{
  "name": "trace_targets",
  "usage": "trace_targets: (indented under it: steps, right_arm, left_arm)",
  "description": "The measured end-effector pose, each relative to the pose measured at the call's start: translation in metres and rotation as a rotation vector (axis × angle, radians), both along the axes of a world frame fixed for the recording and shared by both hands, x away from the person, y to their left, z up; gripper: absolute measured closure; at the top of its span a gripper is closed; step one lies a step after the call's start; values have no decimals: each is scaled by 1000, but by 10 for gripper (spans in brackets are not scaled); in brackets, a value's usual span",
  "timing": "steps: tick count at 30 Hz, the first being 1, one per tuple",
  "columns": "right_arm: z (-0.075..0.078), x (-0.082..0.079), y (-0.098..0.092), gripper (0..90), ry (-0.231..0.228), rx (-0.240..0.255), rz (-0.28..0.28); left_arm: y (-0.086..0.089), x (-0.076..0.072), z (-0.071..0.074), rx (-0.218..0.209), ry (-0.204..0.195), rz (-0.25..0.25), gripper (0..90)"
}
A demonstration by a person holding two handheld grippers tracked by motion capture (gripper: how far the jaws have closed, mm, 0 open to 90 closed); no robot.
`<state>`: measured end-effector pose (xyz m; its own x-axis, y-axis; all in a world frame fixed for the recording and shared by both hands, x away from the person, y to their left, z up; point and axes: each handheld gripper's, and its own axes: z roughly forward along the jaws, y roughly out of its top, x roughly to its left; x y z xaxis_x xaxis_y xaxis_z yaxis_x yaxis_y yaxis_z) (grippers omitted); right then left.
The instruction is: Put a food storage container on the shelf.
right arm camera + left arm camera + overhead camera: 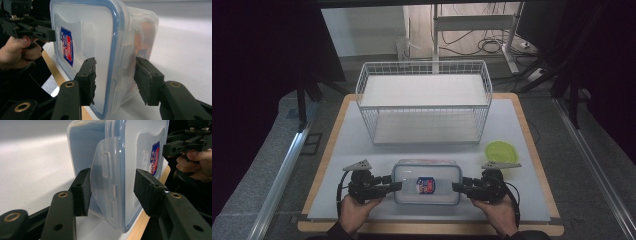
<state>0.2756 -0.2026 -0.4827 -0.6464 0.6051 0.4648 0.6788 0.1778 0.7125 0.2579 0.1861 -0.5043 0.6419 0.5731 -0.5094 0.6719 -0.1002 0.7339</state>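
**High view.** The box (427,182) lies flat near the table's (342,145) front edge, directly between the two grippers. The left gripper (398,187) meets its left end, the right gripper (455,187) its right end. A wire basket (424,102) stands beyond the box, well apart. A green bowl (501,150) sits just beyond the right gripper.

**Left gripper view.** The jaws stand about half open and straddle the end latch (106,182) of the box (120,157). The left pad (85,191) appears to touch the latch flap; the other pad (147,191) looks clear of the lid. Whether the grip is firm cannot be told.

**Right gripper view.** The jaws stand about half open around the opposite latch (125,53). A gap shows at each pad (145,80), so nothing is held yet.

**Risks.**
- Uneven closure: one gripper seizing before the other would probably skew or push the box sideways.
- Pads bearing on the hinged flap instead of the rim may pop the latch or slip off the smooth plastic.
- A lift with one weak grip would likely tilt the box and drop an end.

**Clearance.** The front edge of the table lies close behind the box; drawing back risks overhang. Open table lies ahead up to the basket. The bowl narrows room beyond the right gripper.
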Motion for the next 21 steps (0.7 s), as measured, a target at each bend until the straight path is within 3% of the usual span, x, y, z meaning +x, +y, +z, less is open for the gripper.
trace_targets:
  steps: [6,15,21]
  right_arm:
    - [14,4,1,521,-36,14,-2]
    - [34,17,6,520,-64,21,11]
    - [52,30,5,520,-80,45,13]
  left_arm:
    - [2,4,16,-6,-44,2,497]
    - [7,14,37,-1,-74,11,496]
    - [7,26,63,13,-102,11,497]
